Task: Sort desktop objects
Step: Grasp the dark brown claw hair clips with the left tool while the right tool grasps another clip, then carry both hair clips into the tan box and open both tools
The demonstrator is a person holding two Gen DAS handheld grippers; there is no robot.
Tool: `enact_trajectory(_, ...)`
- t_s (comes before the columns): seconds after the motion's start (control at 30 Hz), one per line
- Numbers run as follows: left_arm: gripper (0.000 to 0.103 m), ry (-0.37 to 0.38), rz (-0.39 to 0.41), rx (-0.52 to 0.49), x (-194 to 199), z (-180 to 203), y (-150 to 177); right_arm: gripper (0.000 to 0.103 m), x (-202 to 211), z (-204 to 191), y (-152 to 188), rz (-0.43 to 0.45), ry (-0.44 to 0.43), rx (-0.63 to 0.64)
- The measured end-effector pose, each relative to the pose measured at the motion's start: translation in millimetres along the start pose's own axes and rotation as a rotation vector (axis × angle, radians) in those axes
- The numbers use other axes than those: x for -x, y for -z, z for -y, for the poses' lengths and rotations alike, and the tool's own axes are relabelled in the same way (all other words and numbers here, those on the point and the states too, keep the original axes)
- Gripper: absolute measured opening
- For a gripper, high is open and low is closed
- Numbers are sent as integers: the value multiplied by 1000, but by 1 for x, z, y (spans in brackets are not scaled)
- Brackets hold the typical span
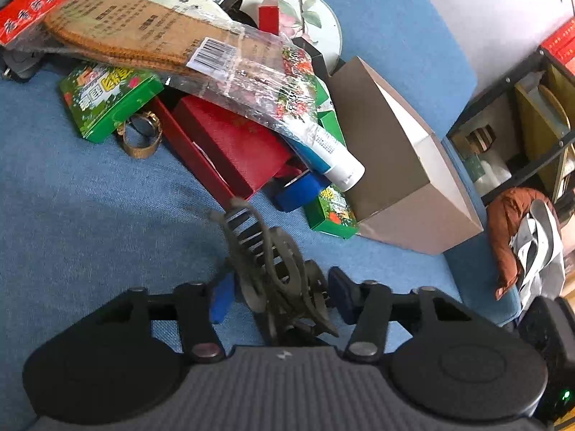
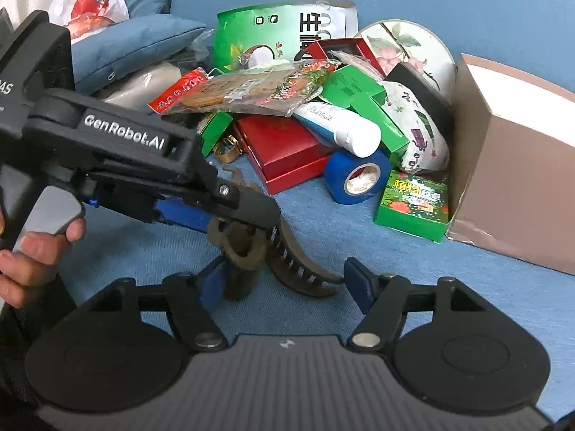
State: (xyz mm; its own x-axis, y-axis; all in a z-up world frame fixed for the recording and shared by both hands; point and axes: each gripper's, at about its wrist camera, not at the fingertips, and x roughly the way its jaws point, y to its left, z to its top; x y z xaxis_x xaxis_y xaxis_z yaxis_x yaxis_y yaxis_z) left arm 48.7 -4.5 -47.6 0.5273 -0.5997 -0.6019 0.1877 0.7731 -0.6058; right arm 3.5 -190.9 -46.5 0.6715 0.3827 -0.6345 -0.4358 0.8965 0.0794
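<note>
A grey-brown claw hair clip (image 1: 273, 269) sits between the blue pads of my left gripper (image 1: 280, 291), whose jaws stand around it on the blue fabric. In the right wrist view the same clip (image 2: 273, 255) lies between my right gripper's (image 2: 284, 283) open pads, with the left gripper (image 2: 248, 222) reaching in from the left and closed on its top. Behind is a pile: a red box (image 2: 287, 151), blue tape roll (image 2: 355, 176), white tube (image 2: 345, 129), green boxes (image 2: 413, 204) and a bagged insole pack (image 2: 251, 89).
A tan cardboard box (image 1: 391, 158) stands right of the pile, also in the right wrist view (image 2: 514, 165). A round floral tin (image 2: 409, 50) and a green snack bag (image 2: 273, 36) lie behind. A gold watch (image 1: 142, 133) sits by a green box. A shelf (image 1: 521, 125) stands far right.
</note>
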Motion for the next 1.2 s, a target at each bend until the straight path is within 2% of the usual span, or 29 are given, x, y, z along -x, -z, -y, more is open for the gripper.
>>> enact_trajectory(0.2,54,-2,4,21,-3,-3,-3,69,-8,0,-3,-5,-20,-3)
enact_trajectory(0.3,49,-9,2,-4,-2,0,-3,67,-8,-1,-3,-8,-14,-10)
enact_trajectory(0.33,48,6,-1,-2,-2,0,-3,55,-7,-1,-3,-7,-20,-10)
enact_trajectory(0.37,48,5,4,2,-1,1,-3,53,-5,-1,-3,1,-48,-8)
enact_trajectory(0.43,48,-2,1,-17,1,5,-3,50,-2,-5,-4,10,-46,11)
enact_trajectory(0.6,46,1,4,-45,9,16,-2,44,11,-5,-2,39,-77,-7)
enact_trajectory(0.77,41,30,42,-104,23,43,-9,42,36,-3,-6,112,-72,-31)
enact_trajectory(0.97,40,91,84,-214,21,93,-31,42,73,10,-19,230,6,-68)
enact_trajectory(1.2,40,184,115,-327,-3,150,-64,42,107,50,-41,336,125,-84)
